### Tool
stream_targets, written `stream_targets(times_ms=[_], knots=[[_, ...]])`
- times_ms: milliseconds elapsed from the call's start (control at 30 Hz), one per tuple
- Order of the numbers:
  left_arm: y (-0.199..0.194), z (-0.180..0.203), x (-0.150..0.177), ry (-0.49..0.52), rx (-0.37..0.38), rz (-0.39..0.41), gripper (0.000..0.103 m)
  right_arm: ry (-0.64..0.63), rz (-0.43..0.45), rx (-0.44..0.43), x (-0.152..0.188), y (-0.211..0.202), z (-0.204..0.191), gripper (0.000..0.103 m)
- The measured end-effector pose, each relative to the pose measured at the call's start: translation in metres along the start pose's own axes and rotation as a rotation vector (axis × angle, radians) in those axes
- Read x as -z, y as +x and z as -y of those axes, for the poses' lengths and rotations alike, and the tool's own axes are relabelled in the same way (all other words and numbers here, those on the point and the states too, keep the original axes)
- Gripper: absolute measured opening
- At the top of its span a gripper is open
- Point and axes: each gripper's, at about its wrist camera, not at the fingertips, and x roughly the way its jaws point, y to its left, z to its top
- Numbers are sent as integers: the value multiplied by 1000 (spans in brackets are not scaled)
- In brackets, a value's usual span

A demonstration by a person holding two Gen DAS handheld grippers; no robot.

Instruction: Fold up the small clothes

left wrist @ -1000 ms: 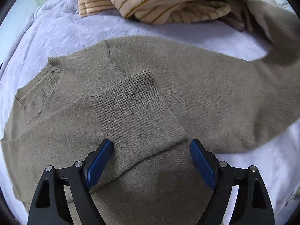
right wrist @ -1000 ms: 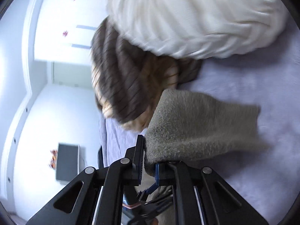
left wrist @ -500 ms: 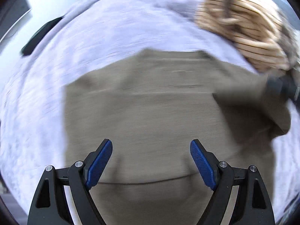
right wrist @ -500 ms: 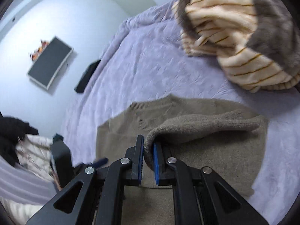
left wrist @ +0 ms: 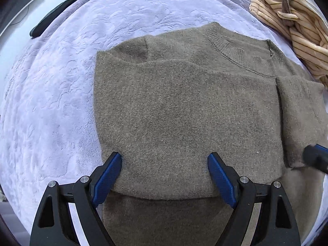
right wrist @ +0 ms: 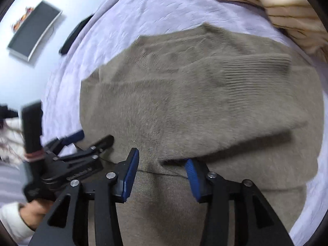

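Observation:
A brown knit sweater (left wrist: 184, 106) lies flat on the lavender bedspread (left wrist: 51, 102), collar at the far side. Both sleeves are folded across its front; one ribbed cuff (right wrist: 256, 69) shows in the right wrist view. My left gripper (left wrist: 165, 178) is open and empty, low over the folded left sleeve. My right gripper (right wrist: 162, 176) is open and empty just above the sweater (right wrist: 184, 106), by the sleeve it held. The right gripper's tip (left wrist: 316, 156) shows at the right edge of the left wrist view. The left gripper (right wrist: 67, 143) shows at the left of the right wrist view.
A striped cream and brown garment (left wrist: 291, 18) lies bunched at the far right of the bed, close to the sweater's collar. A dark flat object (left wrist: 53, 20) lies at the bed's far left edge. A monitor (right wrist: 33, 32) hangs on the wall beyond.
My right gripper carried the right sleeve across the sweater's front, laid it down and opened. My left gripper swung from the collar side toward the sweater's lower half and stayed open.

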Motion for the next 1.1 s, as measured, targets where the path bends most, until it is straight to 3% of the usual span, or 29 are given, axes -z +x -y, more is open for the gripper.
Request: stream_targets(times_ms=[67,233,300,333,433,533,600,700,833,900,967,1000,1100], knots=[[0,-3,0,-1,10,1,86,117,39,-38,2,-13,19,57],[-7,-13,5,7,40,4,86,536,132,-208,1,-18,82,56],[-15,-22,7,-2,61,14,86,620,169,-255,-3,-17,90,32],[-18,-27,8,-7,68,19,86,616,176,-244,-8,-18,88,15],[-31,-39,12,-23,72,45,86,439,187,-188,-32,-24,52,12],[-43,-55,20,-56,58,65,86,162,155,-127,-52,-25,-7,12],[-45,-66,22,-84,39,66,86,-31,113,-64,-50,-13,-49,12],[-44,-85,25,-116,11,51,86,-215,18,-2,-40,19,-89,12],[-41,-103,32,-134,-17,38,86,-309,-116,65,-18,56,-101,17],[-41,-112,37,-136,-21,34,86,-312,-118,69,-11,55,-99,22],[-42,-112,38,-136,-20,32,86,-300,-117,36,-11,49,-98,45],[-42,-112,37,-134,-18,30,86,-290,-121,18,-11,43,-96,50],[-49,-108,33,-128,20,35,86,-285,-104,2,-5,23,-92,52]])
